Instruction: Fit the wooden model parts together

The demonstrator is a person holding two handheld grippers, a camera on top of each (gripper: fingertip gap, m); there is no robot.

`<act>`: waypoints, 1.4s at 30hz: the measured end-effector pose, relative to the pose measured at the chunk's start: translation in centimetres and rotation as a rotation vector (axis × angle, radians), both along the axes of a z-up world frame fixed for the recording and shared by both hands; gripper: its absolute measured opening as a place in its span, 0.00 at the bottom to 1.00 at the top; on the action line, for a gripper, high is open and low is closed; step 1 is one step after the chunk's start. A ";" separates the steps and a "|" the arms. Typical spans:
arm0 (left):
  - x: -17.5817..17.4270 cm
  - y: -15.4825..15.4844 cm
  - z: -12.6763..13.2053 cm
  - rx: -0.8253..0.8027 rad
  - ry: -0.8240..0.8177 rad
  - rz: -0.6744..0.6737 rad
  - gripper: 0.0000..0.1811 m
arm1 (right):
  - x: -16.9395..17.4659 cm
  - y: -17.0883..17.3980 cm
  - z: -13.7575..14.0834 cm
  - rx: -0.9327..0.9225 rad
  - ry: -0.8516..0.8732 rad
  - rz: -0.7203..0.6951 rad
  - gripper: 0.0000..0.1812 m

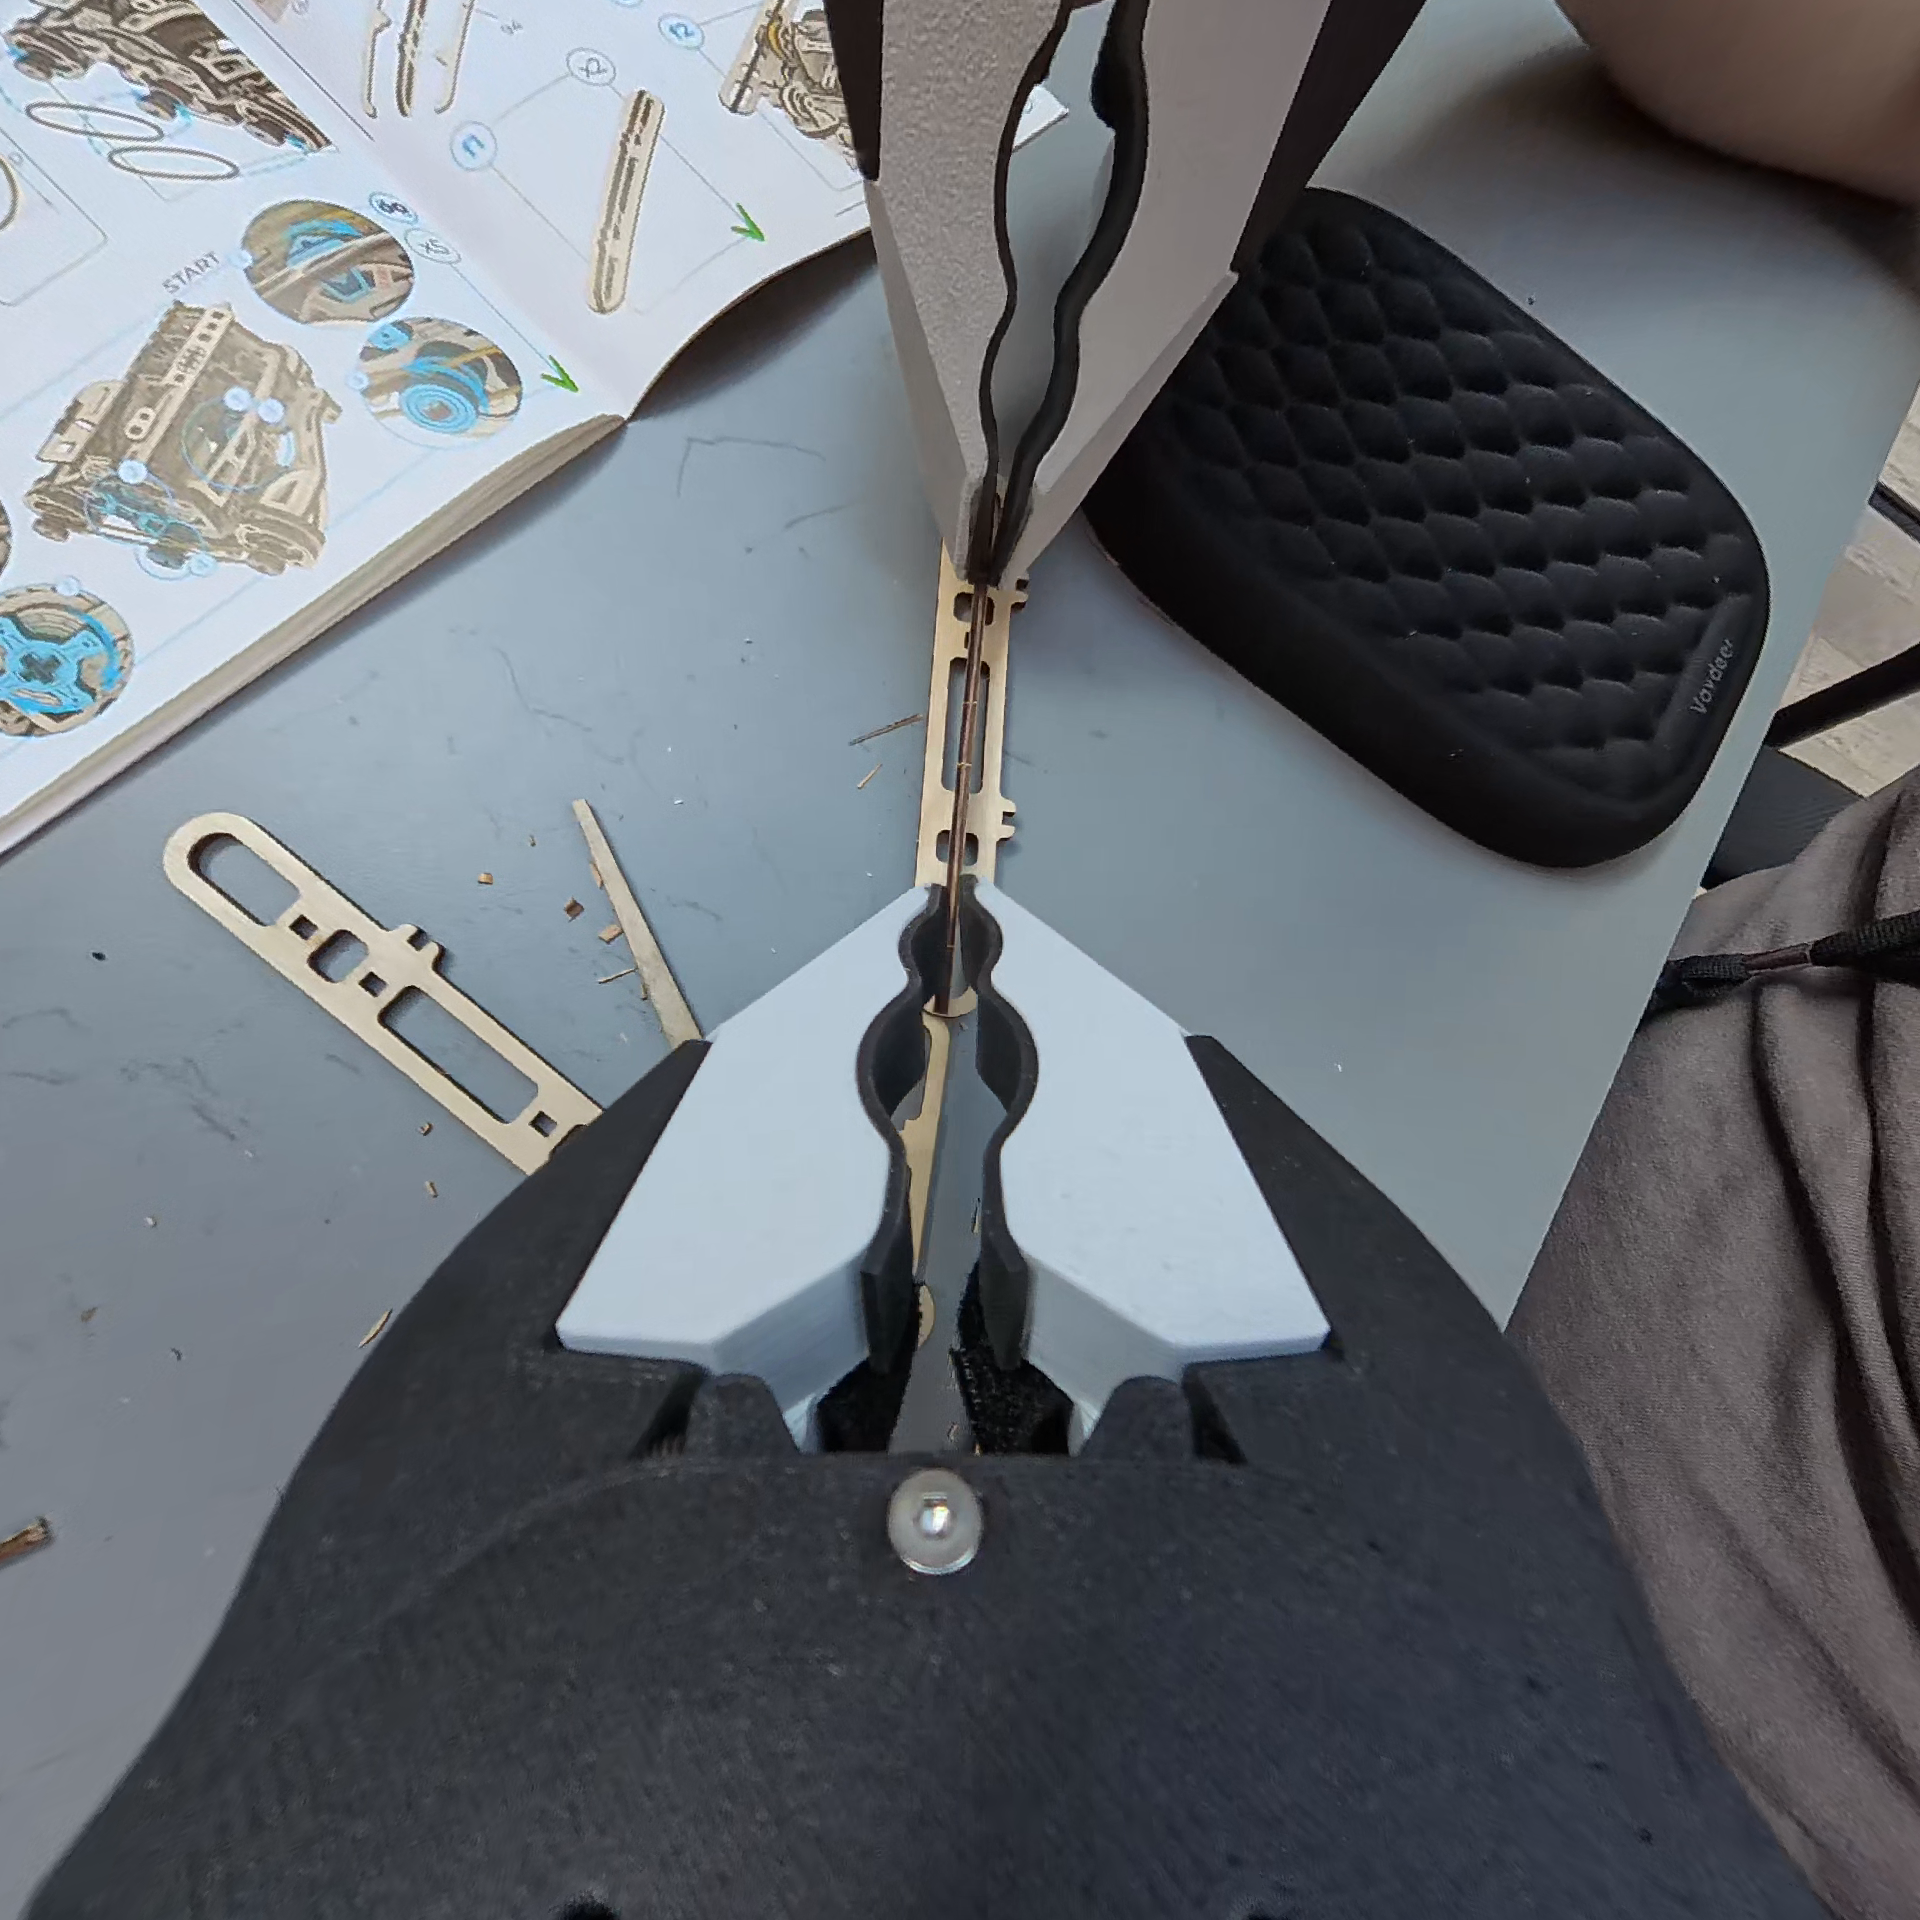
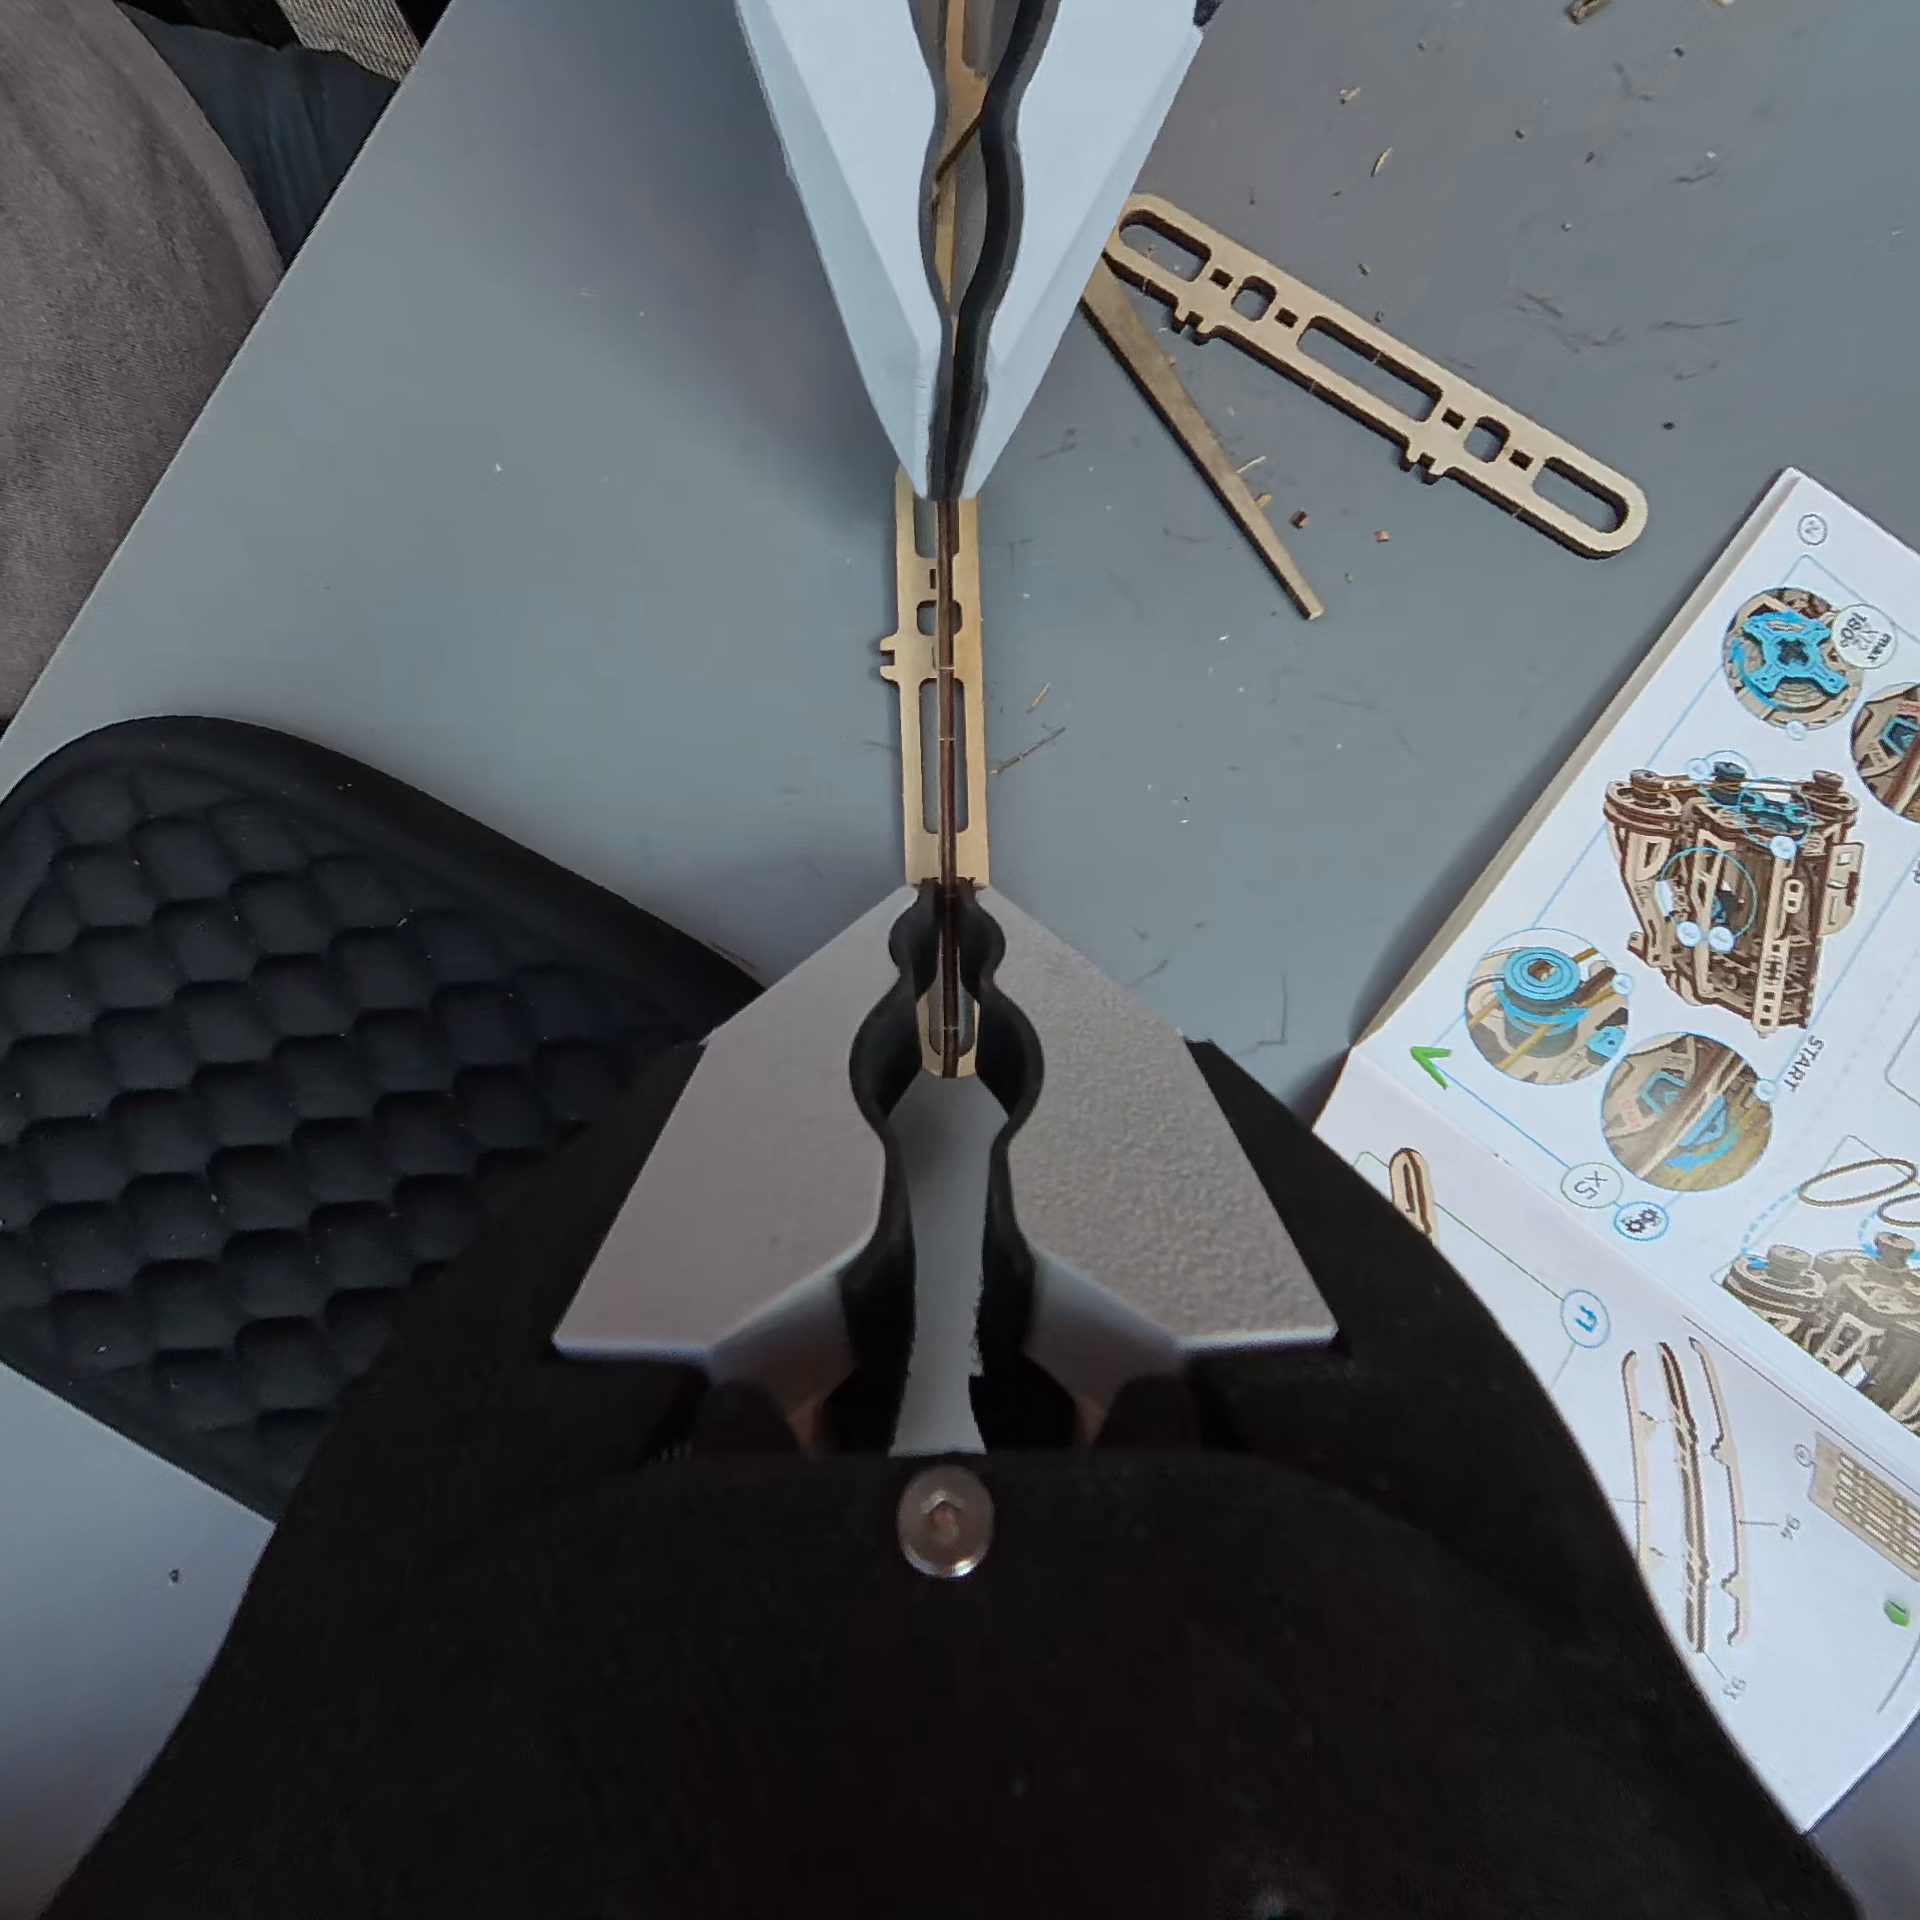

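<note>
A pale slotted wooden strip spans between my two grippers just above the grey table. A thin dark edge of a second piece runs along its middle. My left gripper, with light blue fingers, is shut on the near end. My right gripper, with grey fingers, is shut on the far end. In the right wrist view the same strip runs from my right gripper to the left gripper. I cannot tell how the two pieces join.
A loose slotted wooden strip and a thin wooden sliver lie on the table among chips. An open instruction booklet lies beside them. A black padded rest sits by the table edge, next to a person's grey clothing. The tips of one gripper are about 7 cm away from the tips of the other. The thin wooden sliver is about 6 cm from my left fingertips. The right camera catches it too, in the right wrist view.
</note>
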State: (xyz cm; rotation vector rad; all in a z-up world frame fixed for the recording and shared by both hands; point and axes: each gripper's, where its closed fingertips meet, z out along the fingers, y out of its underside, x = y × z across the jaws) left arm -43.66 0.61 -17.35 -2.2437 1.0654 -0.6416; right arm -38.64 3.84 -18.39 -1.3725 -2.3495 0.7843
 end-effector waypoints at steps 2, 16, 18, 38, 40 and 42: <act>0.1 0.1 0.1 -0.014 -0.016 0.000 0.00 | 0.0 0.0 0.1 -0.008 0.004 -0.001 0.00; 1.5 0.7 -0.5 -0.017 0.011 -0.036 0.00 | 0.1 0.1 0.0 -0.034 0.007 -0.011 0.00; 1.4 0.8 -0.6 -0.014 0.015 -0.032 0.00 | 0.1 0.1 0.0 -0.039 0.007 -0.010 0.00; 1.0 0.9 -1.4 0.034 0.115 -0.033 0.00 | 0.5 0.6 0.3 -0.041 0.025 -0.007 0.02; 1.2 0.9 -1.4 0.038 0.108 -0.036 0.00 | 0.6 0.5 -0.1 -0.042 0.007 -0.005 0.02; 1.2 0.9 -1.4 0.041 0.110 -0.038 0.00 | 0.4 0.8 -0.1 -0.031 0.011 -0.016 0.03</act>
